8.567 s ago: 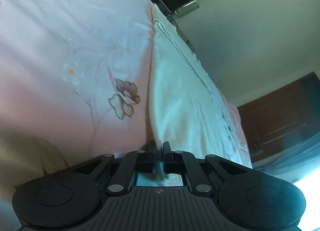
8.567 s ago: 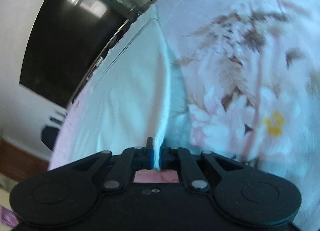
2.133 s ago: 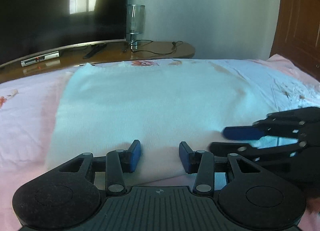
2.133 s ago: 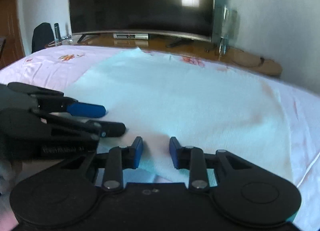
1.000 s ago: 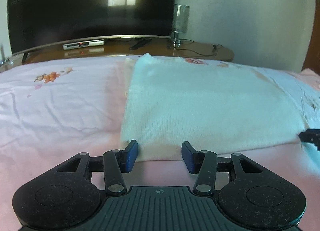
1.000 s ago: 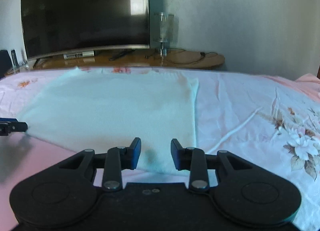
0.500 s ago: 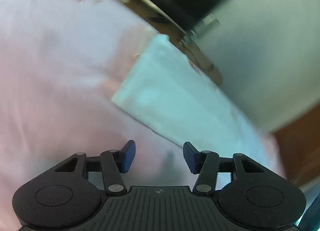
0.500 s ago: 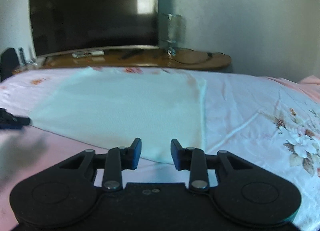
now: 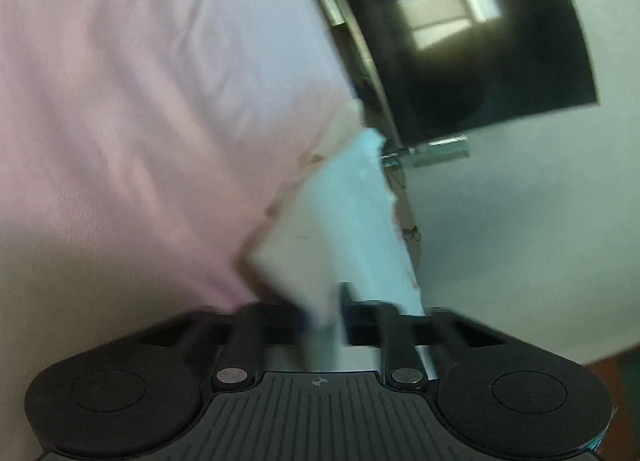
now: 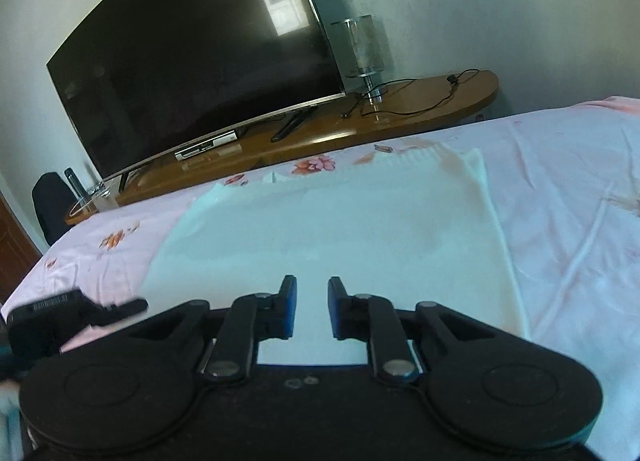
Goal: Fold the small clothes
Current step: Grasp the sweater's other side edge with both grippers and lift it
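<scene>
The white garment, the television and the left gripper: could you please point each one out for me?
white garment (image 10: 340, 229), right wrist view, middle of its flat upper face.
television (image 10: 200, 61), right wrist view, centre of the dark screen.
left gripper (image 9: 322, 311), left wrist view, between its fingertips, on pinched cloth.

Garment (image 10: 336, 229) on bed (image 10: 568, 189), television (image 10: 200, 57) on stand (image 10: 400, 113) behind, lamp (image 10: 362, 49) right of it.

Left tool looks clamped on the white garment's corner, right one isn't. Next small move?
Probably close the right tool on the near edge of the white garment: its fingers are open with that hem between them, while the left tool seems to pinch the cloth already, though that view is blurred.
</scene>
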Motion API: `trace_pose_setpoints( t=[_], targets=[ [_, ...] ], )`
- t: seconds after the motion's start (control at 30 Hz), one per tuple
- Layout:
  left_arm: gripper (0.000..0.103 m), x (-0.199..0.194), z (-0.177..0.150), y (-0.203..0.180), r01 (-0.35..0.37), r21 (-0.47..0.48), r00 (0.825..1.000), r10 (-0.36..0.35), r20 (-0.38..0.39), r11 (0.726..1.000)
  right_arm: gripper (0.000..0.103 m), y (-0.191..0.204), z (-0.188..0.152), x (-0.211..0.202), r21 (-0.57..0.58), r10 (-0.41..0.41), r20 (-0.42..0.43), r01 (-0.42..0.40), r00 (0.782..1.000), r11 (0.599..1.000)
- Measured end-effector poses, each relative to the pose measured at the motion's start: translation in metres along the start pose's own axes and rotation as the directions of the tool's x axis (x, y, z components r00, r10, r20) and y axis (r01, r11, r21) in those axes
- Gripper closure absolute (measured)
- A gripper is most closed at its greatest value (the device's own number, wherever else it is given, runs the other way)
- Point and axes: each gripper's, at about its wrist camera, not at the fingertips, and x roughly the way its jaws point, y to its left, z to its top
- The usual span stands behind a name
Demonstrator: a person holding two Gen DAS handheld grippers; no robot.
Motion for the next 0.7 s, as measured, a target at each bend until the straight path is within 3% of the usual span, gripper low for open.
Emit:
trace_pose_setpoints(
  t=[0.23,0.33,0.37,0.6,0.7],
  targets=[
    [0.093,0.005,-0.002,-0.009,0.028,0.094,0.999,-0.031,0.032,0.995,0.092,-0.001,0.007,0.056,0.030,0.074,0.003,-0.074,0.997,0.997],
    [0.093,0.004,-0.001,-0.011,0.016,0.103,0.999,-0.020,0.042,0.995,0.093,-0.001,0.001,0.077,0.018,0.037,-0.044,-0.036,0.998,0.999],
    [0.093,0.003,-0.002,-0.010,0.009,0.105,0.999,-0.014,0.049,0.994,0.099,-0.003,-0.003,0.083,0.019,0.028,-0.063,-0.027,0.998,0.999],
    [0.095,-0.004,-0.005,-0.013,-0.027,0.184,0.995,0.009,0.095,0.983,0.095,0.004,-0.004,0.071,-0.024,0.045,-0.011,-0.045,0.999,0.999],
    [0.094,-0.004,-0.004,-0.012,-0.027,0.165,0.995,0.011,0.095,0.986,0.097,0.006,-0.005,0.083,-0.045,0.023,-0.058,-0.026,0.998,0.999]
  ],
)
